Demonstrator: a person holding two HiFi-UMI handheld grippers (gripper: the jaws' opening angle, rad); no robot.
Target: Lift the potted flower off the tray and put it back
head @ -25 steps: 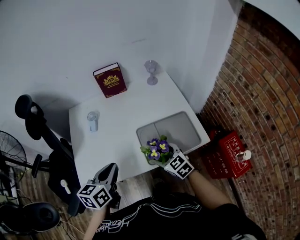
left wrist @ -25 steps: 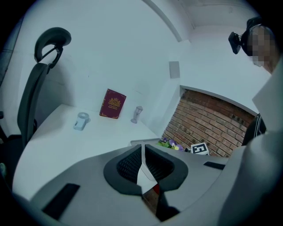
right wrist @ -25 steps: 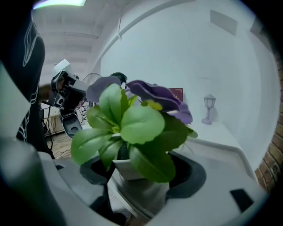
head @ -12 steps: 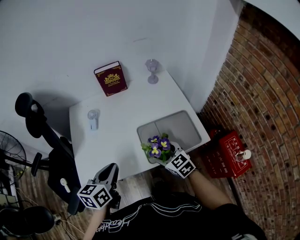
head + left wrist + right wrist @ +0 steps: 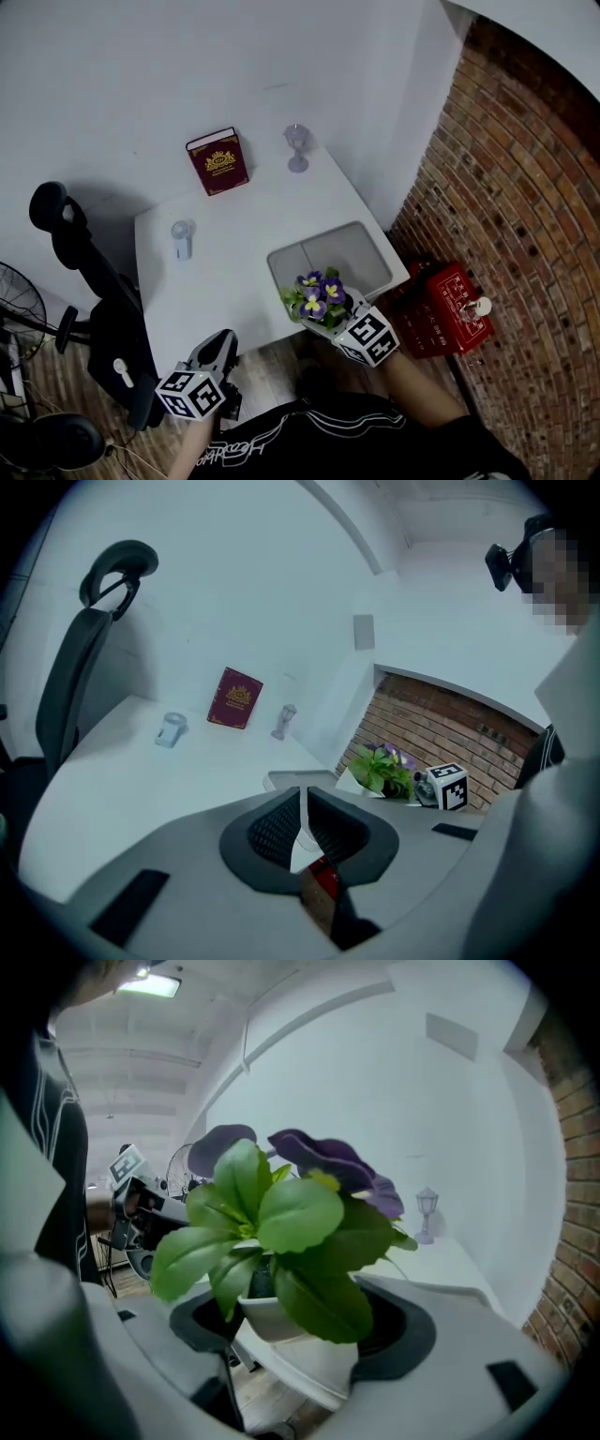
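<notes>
White square surface [image 5: 234,262] against a white wall, brick wall [image 5: 525,187] on the right.

- Nearest: left gripper [image 5: 221,339] sits off the near-left edge. Jaws are closed to a sliver with nothing between them. Idle.
- Right gripper [image 5: 325,315] has its jaws wide, clamped on the white pot of the purple-and-yellow potted flower [image 5: 317,295]. The pot is in the air at the near edge of the grey rectangular tray [image 5: 352,253], not resting on it.
- Further back: small pale object [image 5: 181,239], far left of the tray. I can't tell what it is.
- Far edge: maroon book with gold print [image 5: 218,161] and a small clear lantern-like ornament [image 5: 297,148].

Risks:
- The right gripper view shows floorboards under the pot. A slip on its smooth tapered wall likely drops it past the surface edge.
- Coming back down, the base could catch the tray rim and land tilted.

Hard to see:
- Leaves cover the pot in the head view and part of the pad contact in the right gripper view.
- Pot base is hidden, so clearance over the tray is a guess.
</notes>
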